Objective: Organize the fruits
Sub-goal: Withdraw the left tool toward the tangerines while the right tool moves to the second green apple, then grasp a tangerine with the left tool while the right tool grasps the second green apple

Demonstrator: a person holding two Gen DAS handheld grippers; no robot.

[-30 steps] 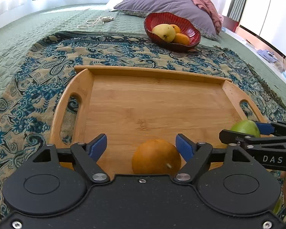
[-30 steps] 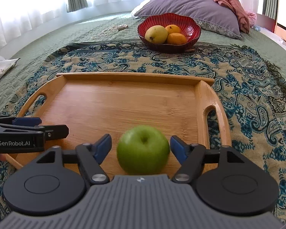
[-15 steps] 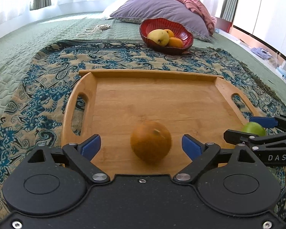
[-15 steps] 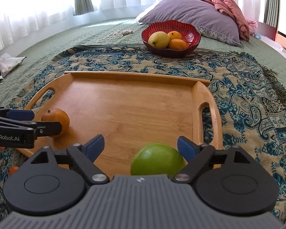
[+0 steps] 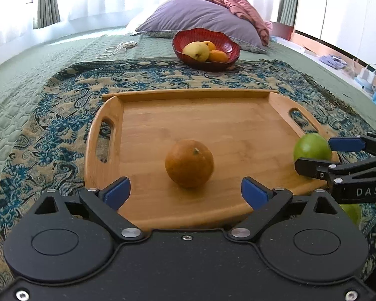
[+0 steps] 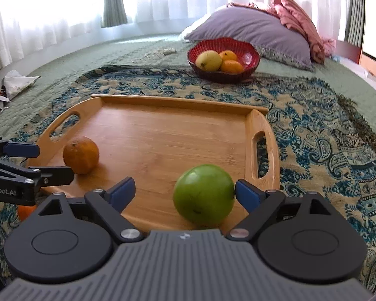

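An orange [image 5: 189, 163] rests on the wooden tray [image 5: 188, 115] near its front edge; it also shows in the right wrist view [image 6: 81, 154]. My left gripper [image 5: 185, 190] is open just behind the orange and apart from it. A green apple [image 6: 204, 194] rests on the tray [image 6: 173, 130] at the front right; it also shows in the left wrist view [image 5: 312, 148]. My right gripper [image 6: 185, 190] is open, the apple between its fingers near the right pad.
A red bowl [image 5: 228, 47] with a yellow mango and oranges stands beyond the tray on the patterned blanket [image 5: 62, 125]. A purple pillow [image 5: 203, 17] lies behind it. Another orange fruit [image 6: 25, 212] and a green fruit [image 5: 352, 212] lie off the tray's front edge.
Both grippers have pulled back and up from the tray with jaws opened wider. The orange and the apple stay on the tray, now clear of the fingers.
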